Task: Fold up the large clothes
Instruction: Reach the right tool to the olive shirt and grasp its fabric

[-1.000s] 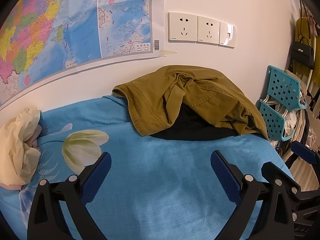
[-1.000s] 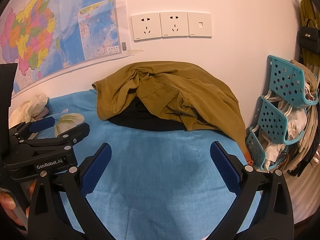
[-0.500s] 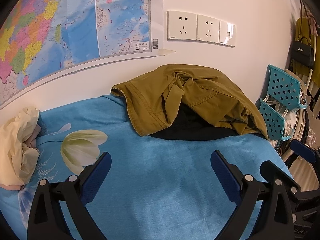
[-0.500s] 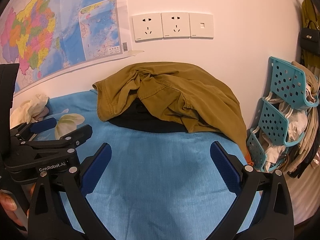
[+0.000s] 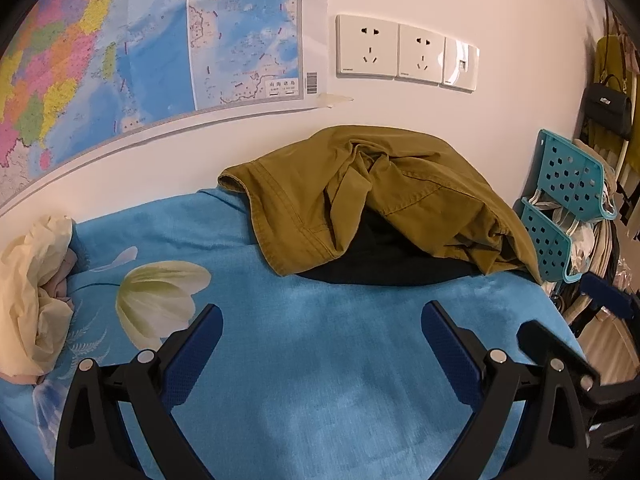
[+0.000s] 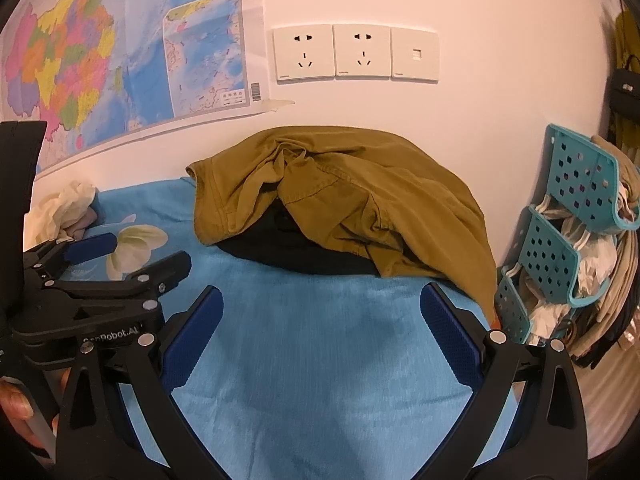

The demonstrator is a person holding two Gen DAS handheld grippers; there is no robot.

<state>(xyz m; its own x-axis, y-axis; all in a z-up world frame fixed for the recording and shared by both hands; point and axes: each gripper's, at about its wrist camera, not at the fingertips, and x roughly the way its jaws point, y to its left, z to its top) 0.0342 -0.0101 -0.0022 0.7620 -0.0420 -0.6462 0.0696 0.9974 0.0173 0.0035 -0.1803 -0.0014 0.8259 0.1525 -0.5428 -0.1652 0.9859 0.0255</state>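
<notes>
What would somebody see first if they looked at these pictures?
Probably the crumpled olive-brown garment, heaped on a dark garment at the far edge of the blue blanket, against the wall. Next, the colourful map taped up at left, then the two open grippers in front, left gripper and right gripper.

Black garment (image 5: 384, 256) at frame centre: mostly buried under olive jacket (image 5: 360, 192); only a dark lower edge shows, type not identifiable.

Jacket's far side drops behind the bed's right edge; its sleeves are lost in folds.

Wall map (image 5: 120, 60), upper left: cut off by frame edge, print too small to read.

Teal rack (image 6: 560, 248), right: contents a jumble, indistinct.

Cream cloth (image 5: 28, 288), left edge: cropped.
</notes>
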